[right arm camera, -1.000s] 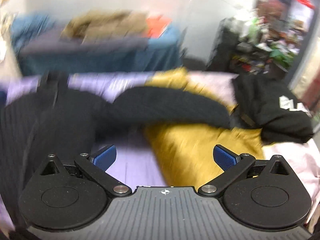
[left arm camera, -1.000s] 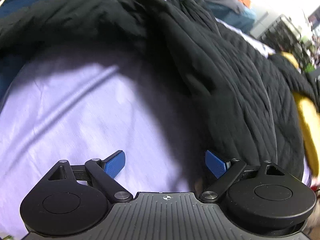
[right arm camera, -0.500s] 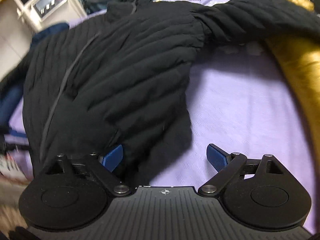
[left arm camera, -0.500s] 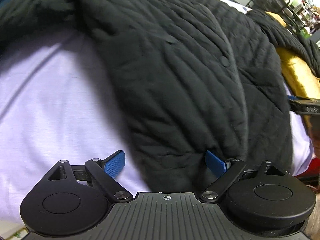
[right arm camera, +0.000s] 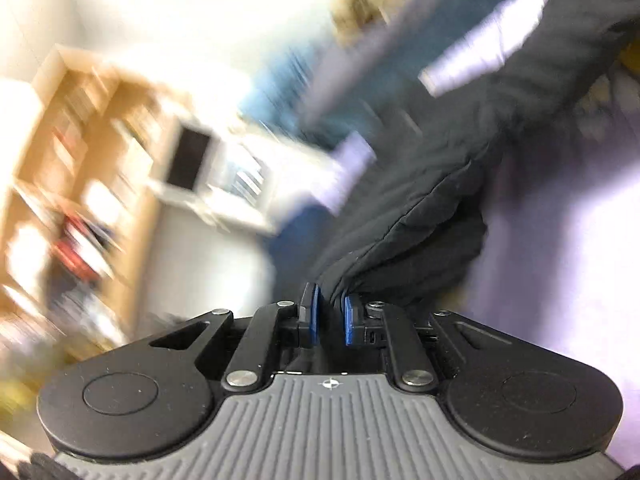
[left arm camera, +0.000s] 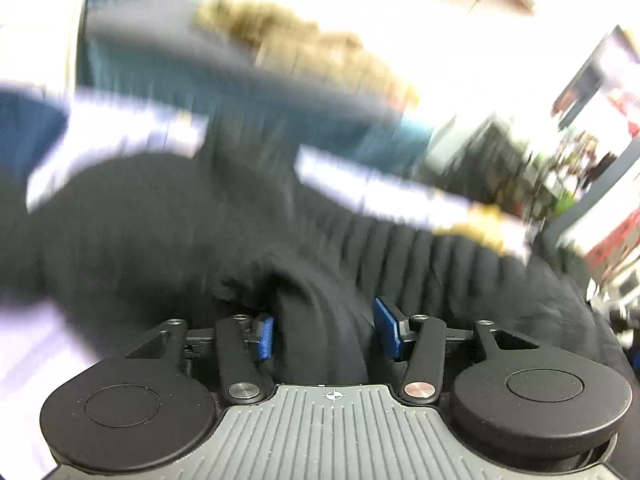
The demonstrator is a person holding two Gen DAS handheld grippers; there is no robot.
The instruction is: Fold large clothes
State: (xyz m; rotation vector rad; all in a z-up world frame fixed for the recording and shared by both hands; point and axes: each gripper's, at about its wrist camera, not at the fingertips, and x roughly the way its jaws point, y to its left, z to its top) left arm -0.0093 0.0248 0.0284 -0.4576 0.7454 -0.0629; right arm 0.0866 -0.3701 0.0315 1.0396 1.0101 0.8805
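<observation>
A large black quilted jacket lies spread on a lilac sheet. In the left wrist view my left gripper is closed on a thick fold of the jacket that fills the gap between its blue pads. In the right wrist view my right gripper is shut on the jacket's hem, which is lifted off the lilac sheet. Both views are blurred by motion.
A yellow garment lies at the jacket's far right. Teal bedding with a brown garment sits behind. A wooden shelf and a white device stand to the left in the right wrist view.
Both grippers have closed on the jacket, the left on a fold and the right on the hem. Both have swung up fast, with the cameras now tilted toward the room.
</observation>
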